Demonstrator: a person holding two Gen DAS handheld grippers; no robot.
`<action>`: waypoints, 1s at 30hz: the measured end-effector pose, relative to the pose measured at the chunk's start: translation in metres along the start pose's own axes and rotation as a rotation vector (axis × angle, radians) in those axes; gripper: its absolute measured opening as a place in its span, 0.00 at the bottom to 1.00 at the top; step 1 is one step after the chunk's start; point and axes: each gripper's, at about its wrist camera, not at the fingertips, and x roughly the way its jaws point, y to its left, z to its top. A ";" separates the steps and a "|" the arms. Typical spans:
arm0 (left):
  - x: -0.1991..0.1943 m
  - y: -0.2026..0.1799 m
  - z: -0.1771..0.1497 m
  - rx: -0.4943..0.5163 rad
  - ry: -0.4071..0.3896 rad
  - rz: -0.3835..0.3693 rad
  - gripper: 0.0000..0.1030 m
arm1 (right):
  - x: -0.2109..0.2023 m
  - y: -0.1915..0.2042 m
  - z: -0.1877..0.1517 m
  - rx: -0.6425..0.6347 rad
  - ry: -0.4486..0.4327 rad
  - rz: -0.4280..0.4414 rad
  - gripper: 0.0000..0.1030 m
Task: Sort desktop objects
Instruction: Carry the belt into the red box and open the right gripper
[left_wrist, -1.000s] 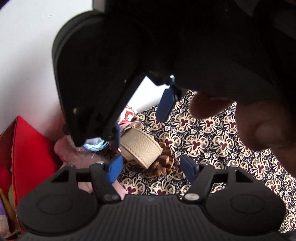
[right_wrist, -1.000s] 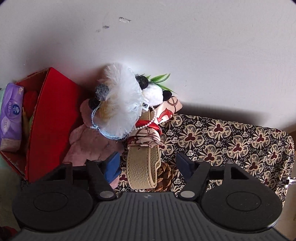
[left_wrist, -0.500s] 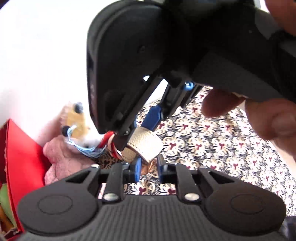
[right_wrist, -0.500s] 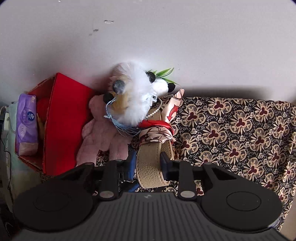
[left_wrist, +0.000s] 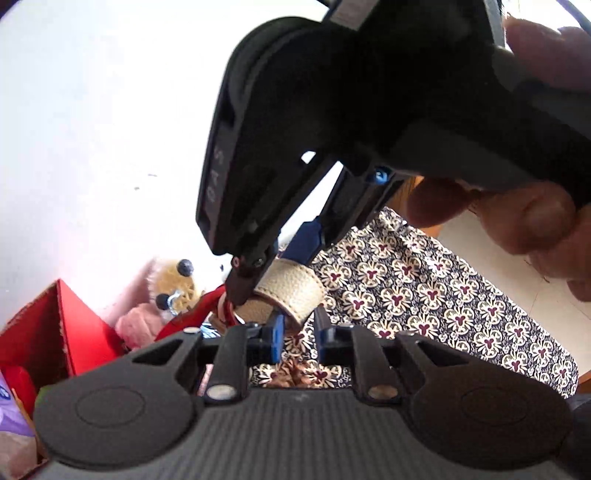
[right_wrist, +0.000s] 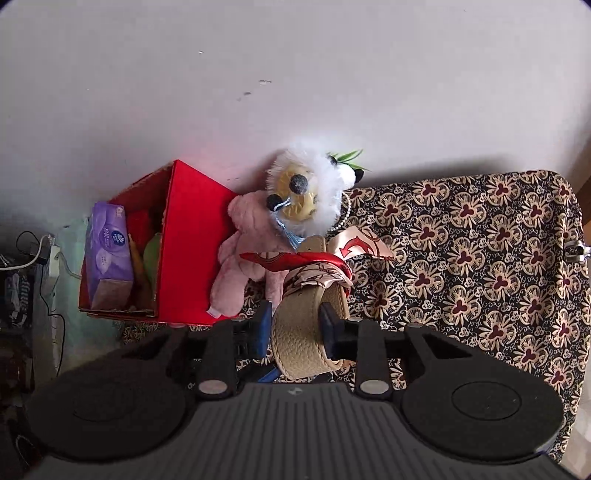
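Surface: floral-patterned cloth (right_wrist: 480, 258) against a white wall
Right gripper (right_wrist: 295, 330): has just closed, now pinching the beige leather strap (right_wrist: 306, 339)
Left gripper (left_wrist: 297, 338): pressed together, apparently empty
Strap: lifted clear of the cloth, scarf (right_wrist: 306, 264) trailing
Implication: transfer toward red box (right_wrist: 192, 240) likely

Light: bright daylight; wall (left_wrist: 92, 147) left of the left jaws is overexposed.
Shadow: soft band on wall above patterned cloth (right_wrist: 480, 258), right of the right jaws.
Blur: close black housing, person's fingers (left_wrist: 517, 218).
Edges: fisheye curving, dark corners.
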 end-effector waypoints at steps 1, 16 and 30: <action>-0.006 0.006 0.001 -0.006 -0.013 0.017 0.14 | -0.002 0.009 0.003 -0.017 -0.012 0.007 0.29; -0.043 0.192 -0.062 -0.164 -0.001 0.192 0.15 | 0.090 0.177 0.042 -0.239 -0.065 0.112 0.29; -0.012 0.267 -0.125 -0.257 0.132 0.134 0.19 | 0.171 0.206 0.017 -0.207 0.011 0.015 0.29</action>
